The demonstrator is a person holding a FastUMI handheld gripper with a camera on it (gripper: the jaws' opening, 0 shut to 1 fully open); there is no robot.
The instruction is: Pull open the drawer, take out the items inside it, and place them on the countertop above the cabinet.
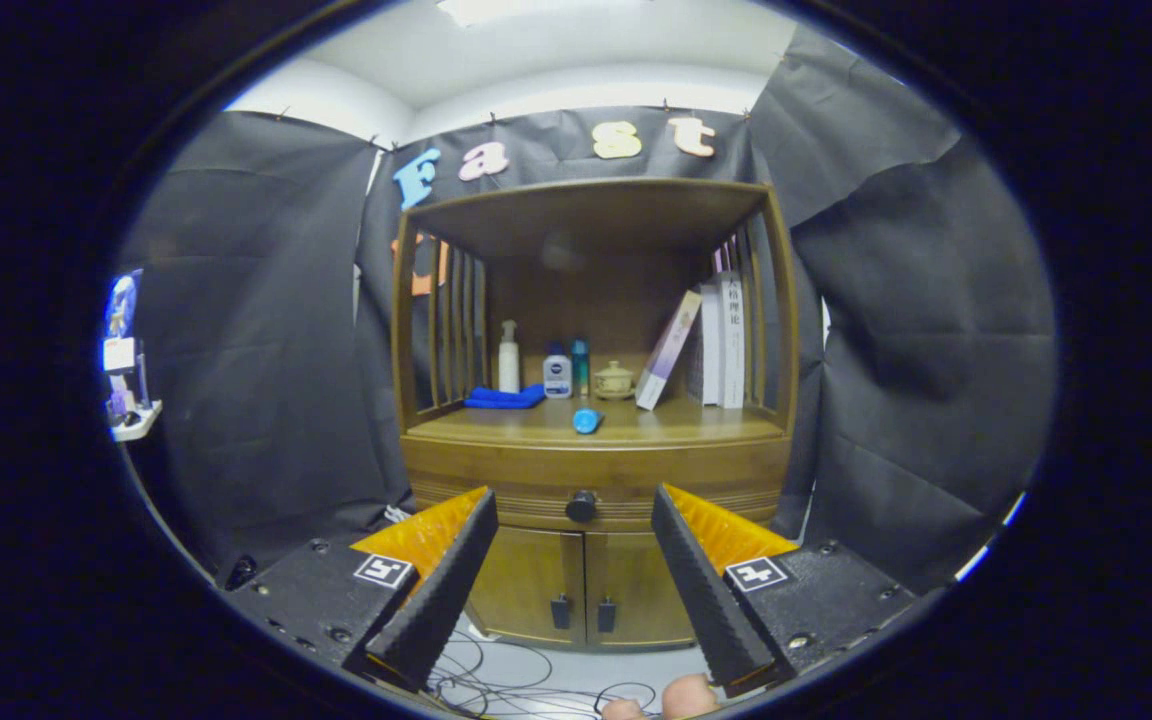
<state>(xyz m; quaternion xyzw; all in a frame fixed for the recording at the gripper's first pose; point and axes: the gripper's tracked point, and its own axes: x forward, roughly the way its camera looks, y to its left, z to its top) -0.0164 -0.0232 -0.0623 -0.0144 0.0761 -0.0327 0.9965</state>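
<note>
1. Facing the cabinet (591, 590), I hold my tongs (576, 560) released, fingers spread wide and gripping nothing, well short of it.
2. On the counter (496, 425), toward its left back corner, lie a blue cloth (504, 398), a pump bottle (508, 358) and two small bottles (567, 370); a small blue item (587, 420) sits at the front edge, near the middle.
3. Right of those stand a lidded jar (614, 381) and books (721, 340).
4. The drawer (591, 480) is shut, its knob (582, 506) beyond and between my fingers.
5. I judge this fits either a drawer awaiting opening or one emptied and closed again; its contents stay hidden.
</note>
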